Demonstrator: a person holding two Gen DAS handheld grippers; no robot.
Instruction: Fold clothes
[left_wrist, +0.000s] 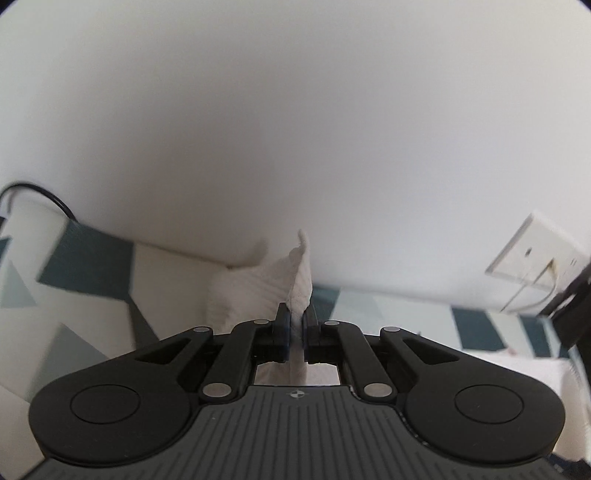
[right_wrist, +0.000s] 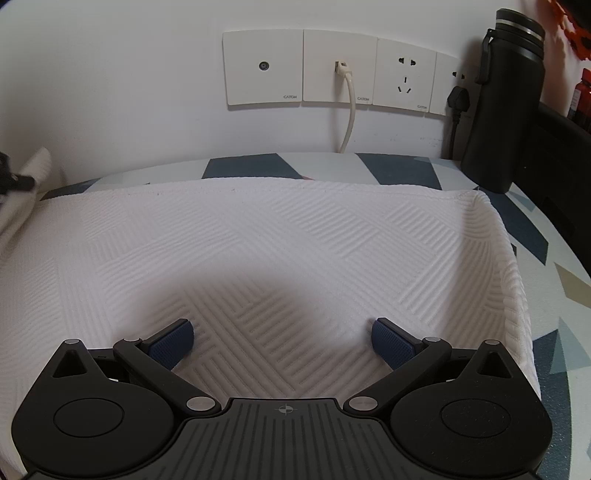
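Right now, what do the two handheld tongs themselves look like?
Both tongs, left and right, match: black linkage arms with silver pivot pins, round black discs either side, a ribbed grey body marked with a small crosshair, and dark blue textured pads. No hand, sleeve or cable of theirs shows.

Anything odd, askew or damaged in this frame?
Nothing stands out. The left gripper pinches a raised corner of the white cloth, the right gripper is open above it, and the black bottle stands upright.

White ribbed cloth (right_wrist: 258, 240) lies flat, one corner (left_wrist: 301, 280) lifted upright.
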